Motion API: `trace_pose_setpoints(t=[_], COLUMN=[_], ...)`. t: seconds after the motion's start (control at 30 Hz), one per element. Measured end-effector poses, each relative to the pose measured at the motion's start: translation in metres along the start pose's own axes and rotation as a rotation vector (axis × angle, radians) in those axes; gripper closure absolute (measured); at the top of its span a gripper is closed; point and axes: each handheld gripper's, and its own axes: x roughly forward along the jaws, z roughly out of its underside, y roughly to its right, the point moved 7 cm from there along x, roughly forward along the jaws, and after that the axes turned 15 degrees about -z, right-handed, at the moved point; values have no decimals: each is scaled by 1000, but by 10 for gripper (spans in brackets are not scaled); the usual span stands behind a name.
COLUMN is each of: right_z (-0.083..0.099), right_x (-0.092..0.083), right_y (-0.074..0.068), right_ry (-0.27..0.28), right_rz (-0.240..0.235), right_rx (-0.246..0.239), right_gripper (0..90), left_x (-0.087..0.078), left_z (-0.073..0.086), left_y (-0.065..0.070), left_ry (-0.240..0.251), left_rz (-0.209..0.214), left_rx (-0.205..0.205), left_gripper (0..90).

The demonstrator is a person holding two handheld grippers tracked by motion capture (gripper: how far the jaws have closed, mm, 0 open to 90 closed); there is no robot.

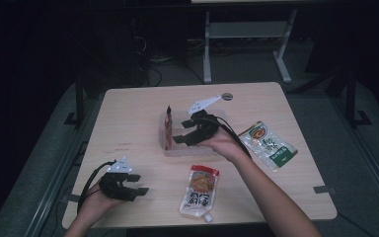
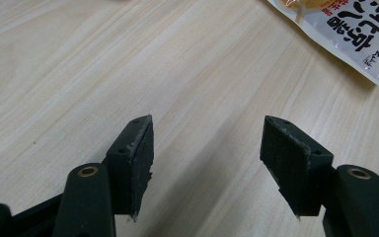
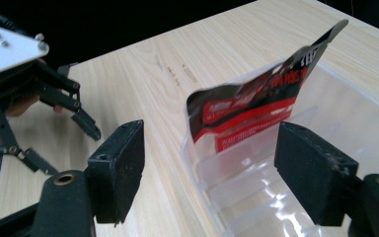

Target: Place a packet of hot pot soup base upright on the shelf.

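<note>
We see a pale wood-grain laminate tabletop [image 1: 128,118] with rounded corners, standing on dark grey floor [image 1: 370,163]; room behind it is dim, with white metal desk legs [image 1: 207,49] and a tangle of dark cables [image 1: 153,64] beyond the far edge. Right gripper [image 1: 181,132] hangs over the clear ribbed plastic bin [image 1: 164,148] near table centre, jaws released and empty, with no earlier picture to compare against. In the right gripper view [image 3: 209,173] the bin wall [image 3: 237,197] sits between the jaws but the pads don't touch it. The dark red-and-black foil pouch [image 1: 168,126] stands upright on edge in the bin's slot, just ahead of the right jaws and to their left in the high view; nothing is gripping it [image 3: 256,103]. Left gripper [image 1: 139,184] rests low near the table's near-left corner, well apart from the right one, jaws spread with only bare wood between them [image 2: 207,148]. A white sauce pouch with an orange picture and red top [image 1: 200,190] lies flat just right of the left gripper, its corner visible ahead of those jaws [image 2: 345,29]. A white-and-green snack packet [image 1: 267,144] lies flat right of the right hand [image 1: 222,140]. A small grey round disc [image 1: 227,96] sits near the far edge, beyond the right gripper. Grey tape tabs mark the table's near corners [image 1: 324,189].
</note>
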Motion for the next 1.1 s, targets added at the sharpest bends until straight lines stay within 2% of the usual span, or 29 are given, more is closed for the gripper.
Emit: trace_pose_setpoints(t=[0.3, 0.4, 0.57, 0.67, 0.77, 1.1], right_z=[14, 25, 36, 51, 56, 85], right_x=[-13, -18, -23, -30, -33, -51], right_y=[-10, -18, -24, -30, -32, -43], right_ry=[-8, -17, -17, -25, -16, -30], right_rz=[8, 9, 4, 6, 3, 26], right_rx=[-13, -14, -11, -9, -2, 14], right_gripper=[274, 275, 277, 278, 278, 278], left_x=[-1, -2, -1, -1, 0, 0], left_z=[-2, -2, -3, -3, -3, -4], left_y=[1, 2, 2, 3, 3, 6], left_ry=[7, 6, 5, 6, 3, -1], left_rz=[-4, -3, -8, -6, -8, -8], left_rx=[0, -11, 2, -8, -4, -6], left_gripper=[359, 359, 359, 359, 359, 360])
